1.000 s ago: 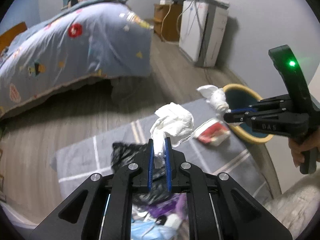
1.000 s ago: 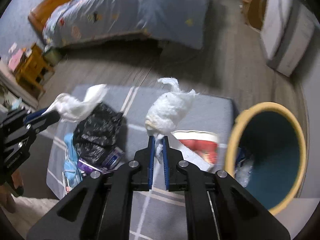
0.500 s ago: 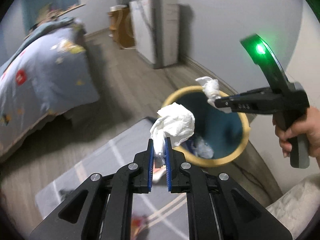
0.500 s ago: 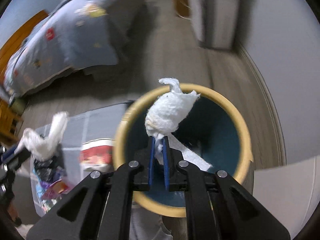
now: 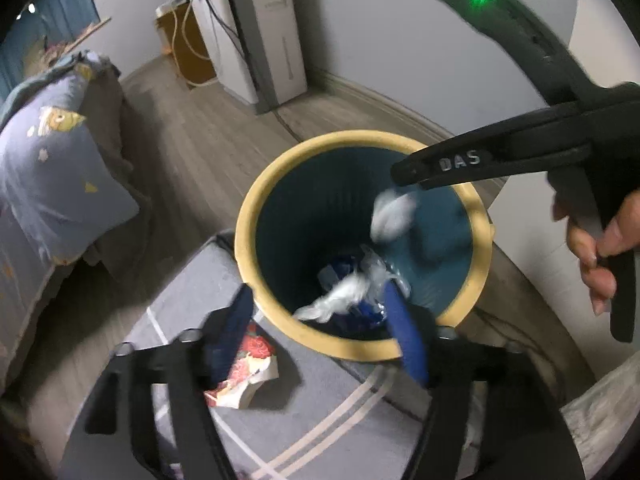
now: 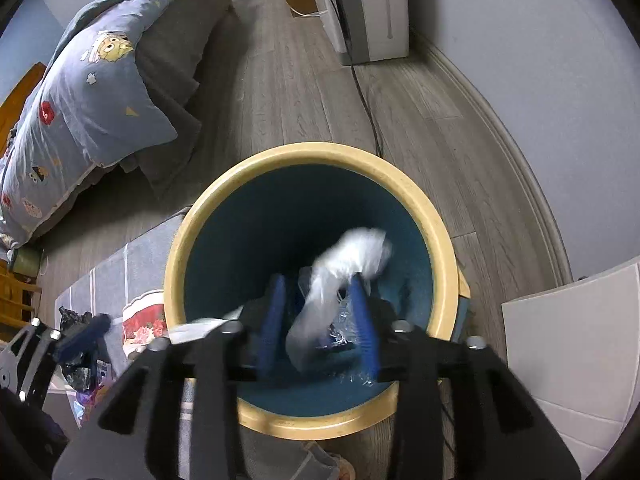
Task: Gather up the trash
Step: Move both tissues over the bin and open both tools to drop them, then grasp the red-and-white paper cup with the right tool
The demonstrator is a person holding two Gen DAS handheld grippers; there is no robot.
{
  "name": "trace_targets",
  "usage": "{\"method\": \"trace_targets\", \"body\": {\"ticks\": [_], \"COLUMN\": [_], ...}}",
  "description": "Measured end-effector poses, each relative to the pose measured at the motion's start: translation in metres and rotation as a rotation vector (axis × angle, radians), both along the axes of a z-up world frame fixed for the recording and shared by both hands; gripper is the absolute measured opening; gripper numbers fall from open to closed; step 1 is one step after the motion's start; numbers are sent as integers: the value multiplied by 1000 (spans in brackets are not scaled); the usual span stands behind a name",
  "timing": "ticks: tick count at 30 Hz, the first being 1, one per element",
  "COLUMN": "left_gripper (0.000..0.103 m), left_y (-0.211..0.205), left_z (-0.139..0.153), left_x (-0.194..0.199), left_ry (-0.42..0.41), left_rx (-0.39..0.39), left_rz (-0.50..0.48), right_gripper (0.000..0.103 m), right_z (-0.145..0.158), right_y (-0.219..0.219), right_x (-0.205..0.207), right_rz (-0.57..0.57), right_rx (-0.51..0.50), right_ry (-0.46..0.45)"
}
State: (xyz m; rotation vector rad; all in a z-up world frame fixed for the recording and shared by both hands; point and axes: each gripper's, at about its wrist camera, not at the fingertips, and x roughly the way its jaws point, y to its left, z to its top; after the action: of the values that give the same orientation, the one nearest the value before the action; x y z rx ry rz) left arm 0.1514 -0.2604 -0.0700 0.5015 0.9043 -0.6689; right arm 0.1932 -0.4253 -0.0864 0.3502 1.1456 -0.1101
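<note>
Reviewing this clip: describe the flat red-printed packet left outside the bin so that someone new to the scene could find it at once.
Start at the round bin with the yellow rim and dark teal inside, standing at the edge of the grey striped rug. The red-printed packet lies flat on that rug just outside the rim. It is the only red and cream piece; the trash farther along is a black bag.

A home bedroom: a bed (image 6: 100, 92) under a cartoon-print duvet stands on grey wood flooring, a grey rug (image 5: 320, 408) near its foot, and beyond the bed what looks like a white appliance (image 6: 368, 8) against the wall.
</note>
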Motion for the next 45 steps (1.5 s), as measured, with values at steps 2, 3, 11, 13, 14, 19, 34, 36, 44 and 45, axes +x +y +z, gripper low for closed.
{"method": "trace_targets", "body": {"ticks": [2, 3, 11, 13, 14, 19, 34, 36, 44, 45], "left_gripper": [84, 87, 94, 95, 95, 97, 98, 98, 98, 98], "left_y": [4, 7, 67, 89, 102, 164, 310, 317, 335, 335], "left_z": [3, 4, 32, 42, 47, 70, 61, 52, 26, 24], "left_x": [-1, -2, -8, -10, -12, -19, -44, -44, -33, -31], "left_ry": [-16, -24, -12, -22, -29, -64, -48, -29, 10, 15], "left_rx": [-5, -6, -87, -101, -103, -106, -102, -93, -57, -55], "left_rz": [12, 20, 157, 199, 220, 336, 643, 661, 676, 673], "right_gripper": [68, 75, 97, 97, 97, 97, 97, 97, 97, 97], "right_z": [3, 4, 26, 31, 34, 44, 57, 52, 19, 14], "right_y": [-2, -3, 11, 18, 22, 41, 152, 168, 212, 216], "right_x": [-1, -2, -10, -11, -12, -16, -24, -23, -14, -12], "right_rz": [-14, -20, 4, 16, 24, 46, 254, 286, 385, 393], "right_rx": [2, 0, -25, -39, -45, -51, -104, -106, -146, -148], "right_ry": [-8, -10, -52, -58, -62, -70, -76, -63, 4, 13]}}
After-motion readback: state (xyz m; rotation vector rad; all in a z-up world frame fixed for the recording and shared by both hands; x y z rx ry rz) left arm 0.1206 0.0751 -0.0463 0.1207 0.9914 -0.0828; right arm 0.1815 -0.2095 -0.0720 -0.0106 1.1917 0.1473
